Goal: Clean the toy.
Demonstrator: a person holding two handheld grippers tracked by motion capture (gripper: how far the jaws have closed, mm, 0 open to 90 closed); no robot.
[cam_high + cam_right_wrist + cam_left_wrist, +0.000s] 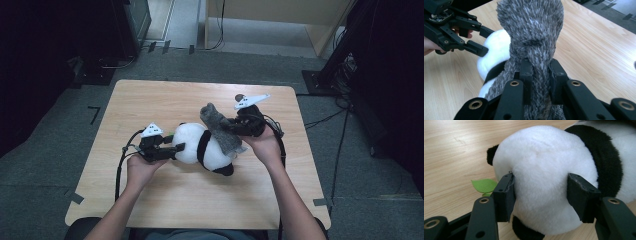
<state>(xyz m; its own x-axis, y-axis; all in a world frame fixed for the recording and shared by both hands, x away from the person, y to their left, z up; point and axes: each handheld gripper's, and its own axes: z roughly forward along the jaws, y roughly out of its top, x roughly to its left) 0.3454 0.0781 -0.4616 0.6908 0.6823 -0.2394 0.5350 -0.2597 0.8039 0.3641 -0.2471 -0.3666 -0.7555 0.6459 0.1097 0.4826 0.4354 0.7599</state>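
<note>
Wooden table (150, 100), pale grain, rounded corners, standing on grey carpet (60, 130). Black tape marks (93, 114) on the carpet to the left of the table, more tape at the near corners. Far side: light wooden furniture (280, 20) with a cable hanging down in front. Dark cabinet (135, 20) at far left. Black stand (330, 70) and loose cables (345, 125) on the floor at right. Room dim at both edges; table evenly lit.

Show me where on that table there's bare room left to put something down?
The table is bare along its far edge, behind the panda and grey scarf, and along the near edge between the person's forearms. The middle is crowded: the left gripper clamps the panda's head, and the right gripper pinches the scarf.
</note>
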